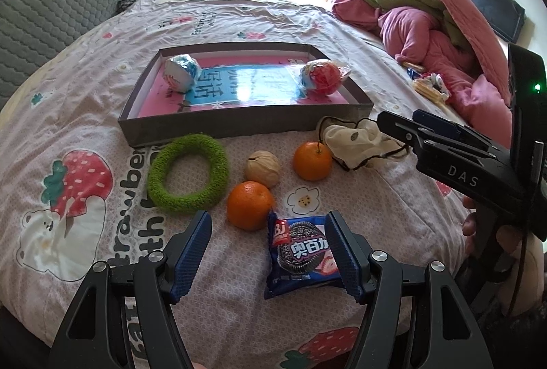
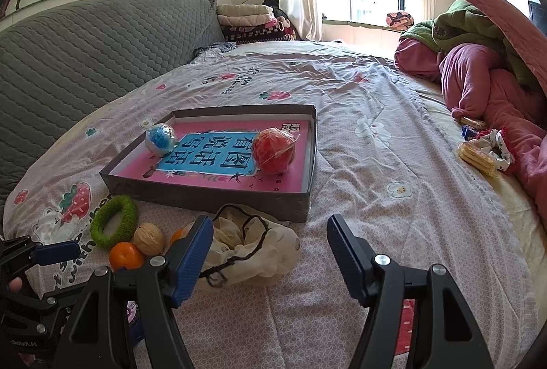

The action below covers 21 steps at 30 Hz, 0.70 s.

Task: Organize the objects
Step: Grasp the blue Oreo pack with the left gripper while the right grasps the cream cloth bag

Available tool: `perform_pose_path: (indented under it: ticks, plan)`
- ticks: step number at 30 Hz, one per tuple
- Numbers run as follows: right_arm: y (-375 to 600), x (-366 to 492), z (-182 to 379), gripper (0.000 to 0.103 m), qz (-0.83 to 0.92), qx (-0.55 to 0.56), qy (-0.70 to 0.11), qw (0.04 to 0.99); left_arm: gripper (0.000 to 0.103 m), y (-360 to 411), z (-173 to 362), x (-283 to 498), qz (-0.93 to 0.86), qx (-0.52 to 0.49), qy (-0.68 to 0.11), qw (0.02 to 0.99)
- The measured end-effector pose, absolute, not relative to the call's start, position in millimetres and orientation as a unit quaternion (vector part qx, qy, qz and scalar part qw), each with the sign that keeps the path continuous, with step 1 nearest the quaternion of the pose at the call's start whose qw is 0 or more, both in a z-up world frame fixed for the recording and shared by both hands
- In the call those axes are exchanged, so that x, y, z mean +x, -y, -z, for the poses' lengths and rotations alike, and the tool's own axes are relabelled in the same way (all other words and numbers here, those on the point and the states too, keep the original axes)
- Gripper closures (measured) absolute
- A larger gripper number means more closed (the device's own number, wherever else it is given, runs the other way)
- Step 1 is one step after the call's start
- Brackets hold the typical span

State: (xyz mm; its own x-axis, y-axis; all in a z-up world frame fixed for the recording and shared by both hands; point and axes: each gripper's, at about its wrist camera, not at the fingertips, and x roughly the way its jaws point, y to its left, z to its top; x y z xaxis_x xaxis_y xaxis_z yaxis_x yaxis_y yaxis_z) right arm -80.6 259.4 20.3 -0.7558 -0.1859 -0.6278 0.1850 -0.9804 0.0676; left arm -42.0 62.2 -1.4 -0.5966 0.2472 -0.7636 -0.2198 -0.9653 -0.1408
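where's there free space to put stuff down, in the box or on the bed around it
Free: the middle of the box, between the blue wrapped ball and the red wrapped ball; also the bedspread right of the box, up to the biscuit packs. Crowded: in front of the box, with green ring, walnut, two oranges, pouch, cookie packet.

Two oranges, one walnut, one green ring, one cookie packet, one drawstring pouch, one box, two wrapped balls
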Motion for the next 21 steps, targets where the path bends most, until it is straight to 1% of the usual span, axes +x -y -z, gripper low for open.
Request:
perform_pose_path:
  ticks: [13,21]
  plan:
    - [-261,-86,-11,0.034,0.930,0.353,0.008,0.099,0.033,-75,5,-39,-0.889,-0.434,0.004,0.143]
    - [-260,-89,-2,0.034,0.922,0.376,-0.001,0.095,0.033,-80,10,-39,-0.885,-0.442,-0.001,0.147]
